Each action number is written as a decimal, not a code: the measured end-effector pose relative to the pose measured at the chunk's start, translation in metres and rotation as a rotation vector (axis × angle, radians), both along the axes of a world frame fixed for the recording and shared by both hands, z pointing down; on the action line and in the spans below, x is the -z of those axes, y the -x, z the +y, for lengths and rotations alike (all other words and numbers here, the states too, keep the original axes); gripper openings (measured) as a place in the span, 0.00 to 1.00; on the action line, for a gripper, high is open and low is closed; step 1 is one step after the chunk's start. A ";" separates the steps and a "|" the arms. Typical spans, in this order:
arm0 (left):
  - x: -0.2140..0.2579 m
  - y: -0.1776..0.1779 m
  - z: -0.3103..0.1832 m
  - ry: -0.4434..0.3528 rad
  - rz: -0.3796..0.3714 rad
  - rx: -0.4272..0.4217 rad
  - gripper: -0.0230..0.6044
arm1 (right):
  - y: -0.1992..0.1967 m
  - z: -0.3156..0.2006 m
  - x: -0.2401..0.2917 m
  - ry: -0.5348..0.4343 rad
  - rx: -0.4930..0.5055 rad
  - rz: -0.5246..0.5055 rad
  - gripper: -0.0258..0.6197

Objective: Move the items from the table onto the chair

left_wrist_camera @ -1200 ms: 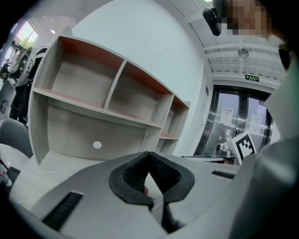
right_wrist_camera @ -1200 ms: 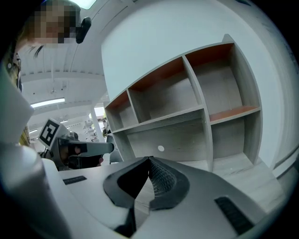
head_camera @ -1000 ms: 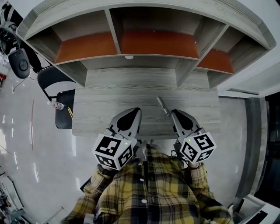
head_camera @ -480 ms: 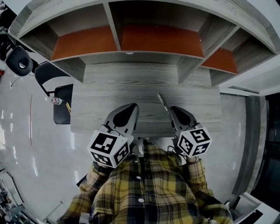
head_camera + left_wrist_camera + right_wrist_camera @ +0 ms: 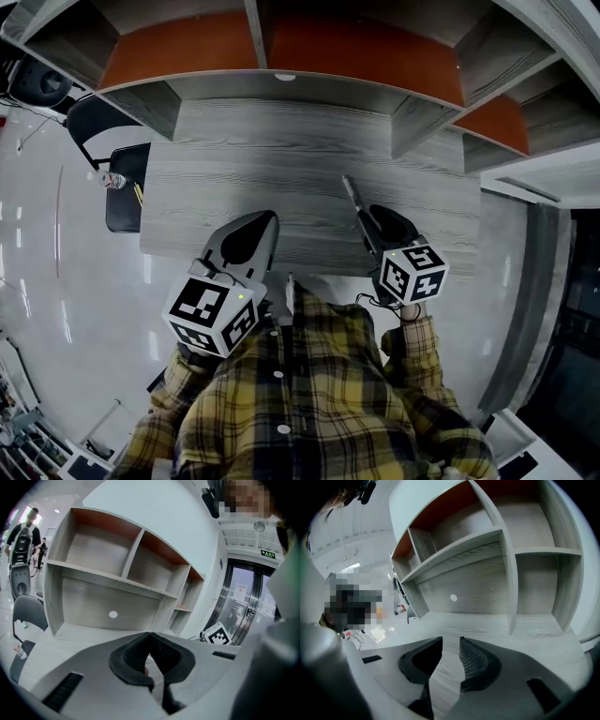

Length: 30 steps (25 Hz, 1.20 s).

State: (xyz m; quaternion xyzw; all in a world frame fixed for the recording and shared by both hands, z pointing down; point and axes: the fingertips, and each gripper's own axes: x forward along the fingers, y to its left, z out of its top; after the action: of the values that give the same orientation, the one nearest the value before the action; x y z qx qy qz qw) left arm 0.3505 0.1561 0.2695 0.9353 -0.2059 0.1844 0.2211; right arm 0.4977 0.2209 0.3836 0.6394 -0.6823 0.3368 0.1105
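Thin grey stick [image 5: 354,204] (a pen or a small tool, cannot tell which) is lying on the bench [image 5: 281,159], right of the bench's middle and toward its front edge. Its long axis is running front to back across the bench, with the far end leaning slightly toward the bench's left end.

Right hand-held gripper [image 5: 377,212] is hanging over the bench's front edge. Its jaws have just been opening and are standing apart, with only bare bench grain showing between them in the right gripper view. The stick is sitting just beside its left jaw, outside the gap and roughly parallel to the jaws. Judgement: the pickup is calling for a small shift toward the bench's left end, so the gap straddles the stick.

Left hand-held gripper [image 5: 265,217] is hovering over the front edge, left of the bench's middle, jaws together on nothing. The right one is the nearer.

Chair [image 5: 120,214] is standing off the bench's left end, well apart from the stick, with a bottle [image 5: 112,180] on its seat.
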 end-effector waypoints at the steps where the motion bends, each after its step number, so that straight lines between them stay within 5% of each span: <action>1: -0.002 0.004 -0.001 0.000 -0.009 0.006 0.04 | -0.001 0.000 -0.010 0.019 0.006 0.006 0.20; 6: -0.009 0.018 -0.003 0.004 -0.048 0.042 0.04 | -0.007 0.002 -0.063 0.132 0.054 0.034 0.27; 22: -0.010 0.040 -0.016 0.014 -0.056 0.122 0.04 | -0.019 0.003 -0.154 0.317 0.070 0.095 0.28; 30: -0.006 0.043 -0.020 0.007 -0.040 0.133 0.04 | -0.022 0.004 -0.159 0.336 0.104 0.286 0.16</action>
State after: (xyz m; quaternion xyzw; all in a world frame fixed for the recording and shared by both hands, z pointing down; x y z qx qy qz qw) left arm 0.3078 0.1356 0.2755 0.9148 -0.2714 0.1887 0.2321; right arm 0.5200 0.2246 0.5425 0.6171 -0.6262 0.3454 0.3282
